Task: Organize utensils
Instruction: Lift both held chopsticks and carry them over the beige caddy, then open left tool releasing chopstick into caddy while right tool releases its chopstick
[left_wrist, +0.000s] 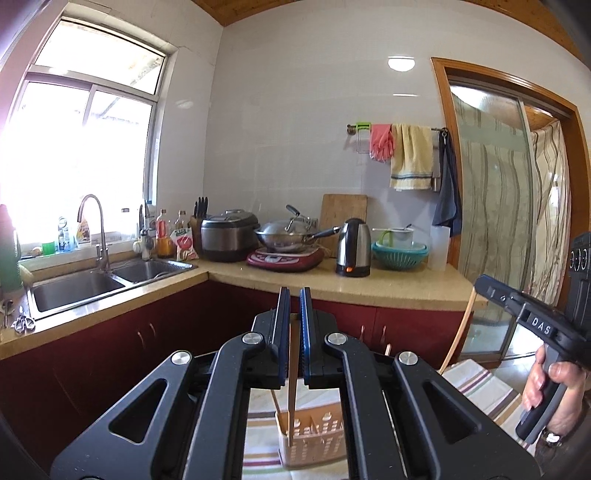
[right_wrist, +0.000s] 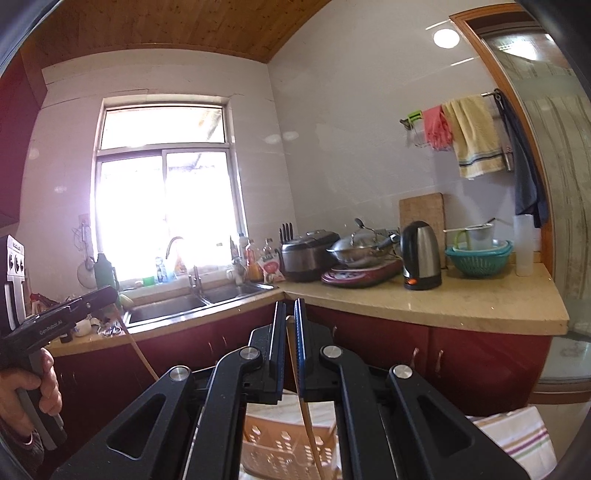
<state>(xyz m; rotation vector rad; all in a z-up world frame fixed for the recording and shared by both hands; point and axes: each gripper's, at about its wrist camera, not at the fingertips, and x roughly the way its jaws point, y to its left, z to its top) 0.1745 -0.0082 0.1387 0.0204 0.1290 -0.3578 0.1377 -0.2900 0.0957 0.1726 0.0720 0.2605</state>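
Note:
My left gripper (left_wrist: 294, 295) is shut on a thin wooden chopstick (left_wrist: 293, 384) that hangs down into a pale orange slotted utensil basket (left_wrist: 314, 439) below it. My right gripper (right_wrist: 290, 306) is shut on another wooden chopstick (right_wrist: 304, 413), held above the same basket (right_wrist: 280, 446). The right gripper also shows at the right edge of the left wrist view (left_wrist: 480, 282) with its chopstick (left_wrist: 458, 332). The left gripper shows at the left of the right wrist view (right_wrist: 110, 293) with its chopstick (right_wrist: 138, 354).
The basket stands on a striped cloth (left_wrist: 480, 387). Behind runs an L-shaped counter (left_wrist: 369, 284) with a double sink (left_wrist: 92, 284), rice cooker (left_wrist: 229, 234), wok on an induction hob (left_wrist: 288, 236), kettle (left_wrist: 352, 247), teal colander (left_wrist: 400, 253). Red cabinets (left_wrist: 110, 350) stand below. A glass door (left_wrist: 491, 206) is on the right.

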